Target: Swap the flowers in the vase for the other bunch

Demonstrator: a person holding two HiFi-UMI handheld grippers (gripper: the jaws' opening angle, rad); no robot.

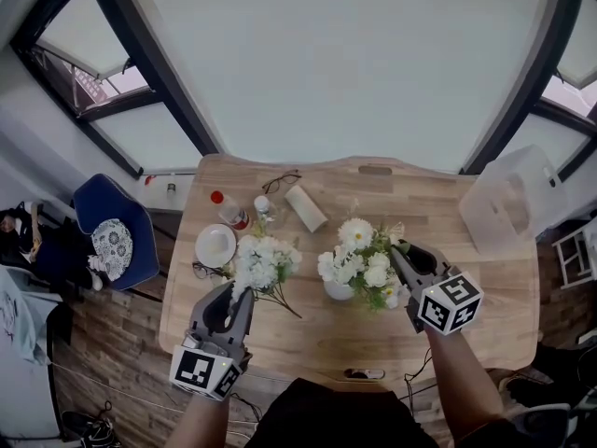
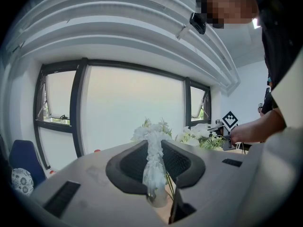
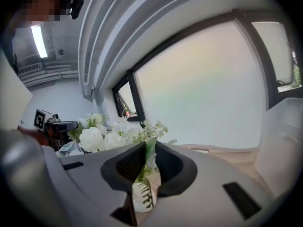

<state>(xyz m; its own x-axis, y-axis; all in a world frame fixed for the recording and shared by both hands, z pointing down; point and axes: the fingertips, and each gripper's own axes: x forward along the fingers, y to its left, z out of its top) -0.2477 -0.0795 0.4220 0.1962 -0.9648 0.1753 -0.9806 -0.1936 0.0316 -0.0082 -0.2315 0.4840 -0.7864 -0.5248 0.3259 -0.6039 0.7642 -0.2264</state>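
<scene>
— Flowers first: where are the two bunches?

— One white bunch (image 1: 359, 255) stands in the vase (image 1: 338, 290), a small white pot near the middle of the wooden bench (image 1: 308, 343). The loose bunch (image 1: 264, 261), also white, is just to the left of it, with its heads pointing away from the person and its dark stems trailing back toward the front edge.

— Does the loose bunch lie on the bench?

— I cannot tell. Its heads are close to a white plate (image 1: 215, 246), but no view shows whether it touches the wood.

— What has the left claw (image 1: 235, 295) got?

— The loose bunch. In the left gripper view both pads are drawn in against a spray of white blossom that runs up between them, and the flower heads show just past the tips.

— And the right claw (image 1: 399, 250)?

— It comes at the vase bunch from the right side. In the right gripper view its pads are pinched together on a green leaf of that bunch, and the white vase shows below, through the gap behind the tips. The big white heads are off to the left of the claw.

— Is the vase bunch out yet?

— No, it sits in the vase, upright.

— What else is on the bench?

— Toward the back, a bottle with a red cap (image 1: 228, 210), a pair of spectacles (image 1: 281, 181) and a pale roll (image 1: 306, 208). A clear plastic box (image 1: 508, 203) sits at the far right corner. A blue chair (image 1: 112, 236) stands off the left end.
</scene>
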